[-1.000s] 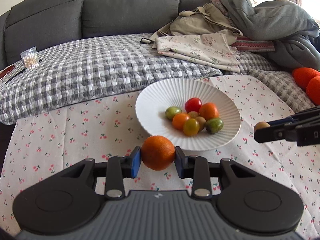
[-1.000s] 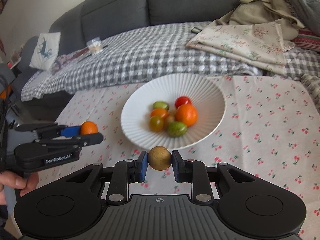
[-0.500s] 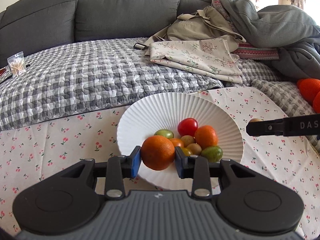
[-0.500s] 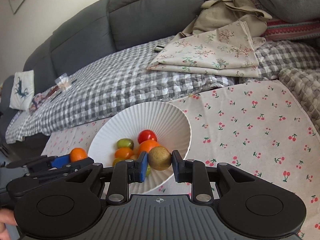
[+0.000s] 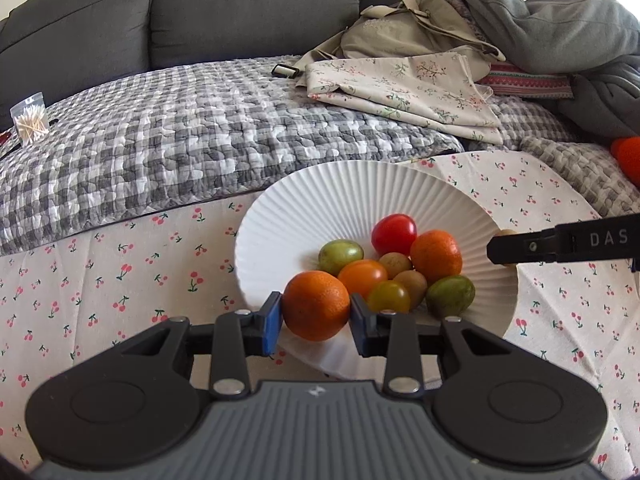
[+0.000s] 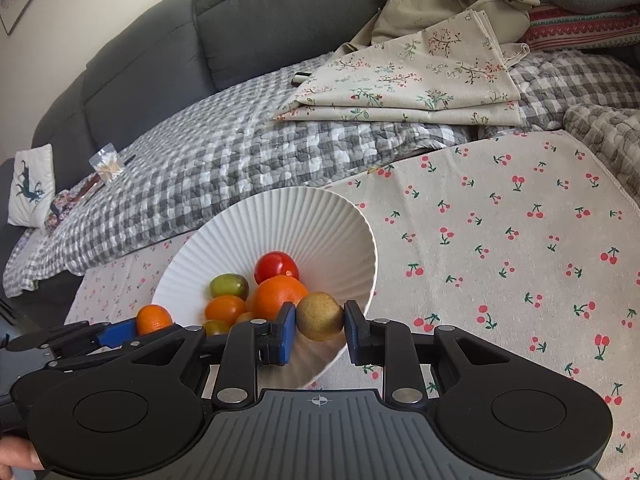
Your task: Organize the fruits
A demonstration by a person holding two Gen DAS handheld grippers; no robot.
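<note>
Crowding bowl [image 5: 328, 200]: red tomato [image 5: 394, 229], green tomato [image 5: 340, 252], tangerine [image 5: 436, 256].

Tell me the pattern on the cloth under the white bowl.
The cloth is beige, printed with small red cherries on green stems. It shows best in the right wrist view, beside the bowl.

You are working in soft daylight that comes from the upper right, where the corner of the left view washes out pale. The white bowl [image 5: 320, 200] is bright but keeps its ridges, with a gentle shadow inside its near wall. Both views bend strongly at the edges and darken in the corners. The sofa [image 6: 280, 20] behind looks slightly soft; nothing shows motion blur.
</note>
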